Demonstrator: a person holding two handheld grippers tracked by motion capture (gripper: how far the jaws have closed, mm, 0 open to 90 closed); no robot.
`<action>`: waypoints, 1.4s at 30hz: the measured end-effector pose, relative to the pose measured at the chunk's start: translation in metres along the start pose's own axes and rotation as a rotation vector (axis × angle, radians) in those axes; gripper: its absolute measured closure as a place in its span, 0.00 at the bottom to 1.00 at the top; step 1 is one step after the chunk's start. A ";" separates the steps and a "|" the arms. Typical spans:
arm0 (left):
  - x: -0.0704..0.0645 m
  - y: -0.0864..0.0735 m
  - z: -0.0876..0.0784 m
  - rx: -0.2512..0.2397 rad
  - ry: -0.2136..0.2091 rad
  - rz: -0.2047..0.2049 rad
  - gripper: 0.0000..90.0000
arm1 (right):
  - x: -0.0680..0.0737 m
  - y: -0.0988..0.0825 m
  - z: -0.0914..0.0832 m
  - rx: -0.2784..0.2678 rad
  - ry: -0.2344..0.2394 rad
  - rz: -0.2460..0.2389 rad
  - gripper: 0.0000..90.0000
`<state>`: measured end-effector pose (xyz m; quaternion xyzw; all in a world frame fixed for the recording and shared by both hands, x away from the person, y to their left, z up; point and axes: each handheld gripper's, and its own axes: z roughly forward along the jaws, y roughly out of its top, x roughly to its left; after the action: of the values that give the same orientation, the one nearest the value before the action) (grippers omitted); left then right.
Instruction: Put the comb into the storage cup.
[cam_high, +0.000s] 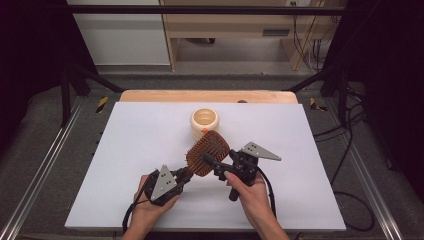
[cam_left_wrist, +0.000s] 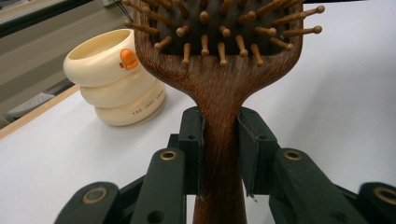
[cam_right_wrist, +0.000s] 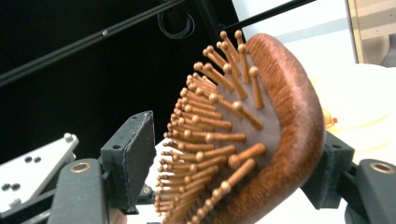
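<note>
One wooden hairbrush (cam_high: 207, 152), one cream cup (cam_high: 204, 123), two hand-held grippers.

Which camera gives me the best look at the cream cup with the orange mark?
The left gripper view: the cream, ring-stacked ceramic cup stands close and sharp, its orange mark and lettering visible, partly behind the brown wooden hairbrush. The high view shows it whole but small. The right gripper view catches a blurred cream edge behind the brush.

right gripper (cam_right_wrist: 224, 163) | jaws straddle hairbrush (cam_right_wrist: 261, 140) head (pin side faces 1 jaw) | not clamped
</note>
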<state>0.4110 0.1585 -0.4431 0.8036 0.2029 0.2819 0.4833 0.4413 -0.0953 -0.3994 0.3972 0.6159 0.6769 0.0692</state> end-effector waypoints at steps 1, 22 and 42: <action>0.000 0.000 0.000 -0.002 -0.002 -0.001 0.80 | 0.000 0.000 0.000 -0.002 0.004 0.016 0.33; 0.005 -0.001 -0.002 -0.022 0.008 -0.064 0.80 | 0.006 0.006 0.012 -0.047 0.007 0.113 0.56; 0.015 -0.006 -0.004 -0.098 0.052 -0.208 0.67 | 0.025 0.022 0.035 0.003 -0.019 0.032 0.59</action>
<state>0.4195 0.1729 -0.4427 0.7462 0.2835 0.2604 0.5431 0.4546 -0.0581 -0.3712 0.4134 0.6099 0.6731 0.0633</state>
